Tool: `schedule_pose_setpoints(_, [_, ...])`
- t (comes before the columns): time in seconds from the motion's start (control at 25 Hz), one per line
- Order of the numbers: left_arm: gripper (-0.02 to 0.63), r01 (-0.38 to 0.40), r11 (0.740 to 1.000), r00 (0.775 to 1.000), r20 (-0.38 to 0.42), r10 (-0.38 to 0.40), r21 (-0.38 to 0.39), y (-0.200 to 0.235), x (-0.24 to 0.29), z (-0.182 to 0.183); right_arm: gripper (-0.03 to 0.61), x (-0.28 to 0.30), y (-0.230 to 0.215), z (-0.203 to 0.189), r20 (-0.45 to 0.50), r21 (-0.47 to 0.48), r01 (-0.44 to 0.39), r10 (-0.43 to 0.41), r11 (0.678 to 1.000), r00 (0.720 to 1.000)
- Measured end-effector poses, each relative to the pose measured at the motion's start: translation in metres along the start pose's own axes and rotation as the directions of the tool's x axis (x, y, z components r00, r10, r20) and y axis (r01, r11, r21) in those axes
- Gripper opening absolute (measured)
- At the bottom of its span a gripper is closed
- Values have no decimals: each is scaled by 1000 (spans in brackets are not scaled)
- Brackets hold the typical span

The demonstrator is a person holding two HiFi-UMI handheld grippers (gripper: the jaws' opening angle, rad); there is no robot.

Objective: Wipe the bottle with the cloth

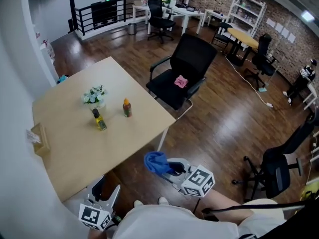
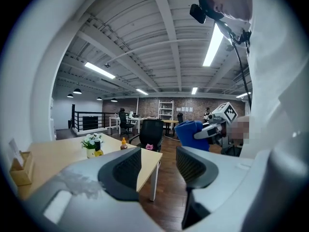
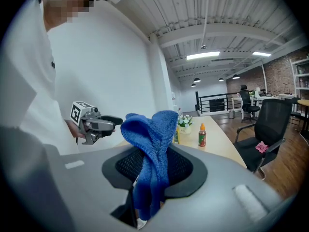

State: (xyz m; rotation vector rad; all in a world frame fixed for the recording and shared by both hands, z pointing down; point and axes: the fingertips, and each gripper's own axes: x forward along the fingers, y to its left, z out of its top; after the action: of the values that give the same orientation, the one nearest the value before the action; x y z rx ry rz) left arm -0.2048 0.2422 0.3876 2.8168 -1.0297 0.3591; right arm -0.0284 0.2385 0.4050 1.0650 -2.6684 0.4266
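Observation:
Two small bottles stand on the light wooden table (image 1: 75,148): an orange-capped bottle (image 1: 127,107) (image 3: 202,135) (image 2: 124,143) and a yellowish dark-capped bottle (image 1: 99,119) (image 2: 98,149). My right gripper (image 1: 168,167) (image 3: 154,166) hangs off the table's near corner, shut on a bunched blue cloth (image 1: 156,162) (image 3: 153,139) (image 2: 190,131) that drapes over its jaws. Low by the table's near edge, my left gripper (image 1: 105,189) (image 2: 158,166) stands open with nothing between its jaws. Both grippers are well short of the bottles.
A vase of white flowers (image 1: 94,96) stands just behind the bottles. A cardboard box (image 1: 40,139) sits at the table's left edge. A black office chair (image 1: 182,73) with a pink item on its seat stands past the far corner; another chair (image 1: 276,168) is at right.

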Motion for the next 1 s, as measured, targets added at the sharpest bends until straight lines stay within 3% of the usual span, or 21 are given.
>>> schedule_pose_setpoints(1.0, [236,1,998,1000,3,0,-57,-1,14,-1,123,7,-2,0,-16,-22,-21,21,1000,1000])
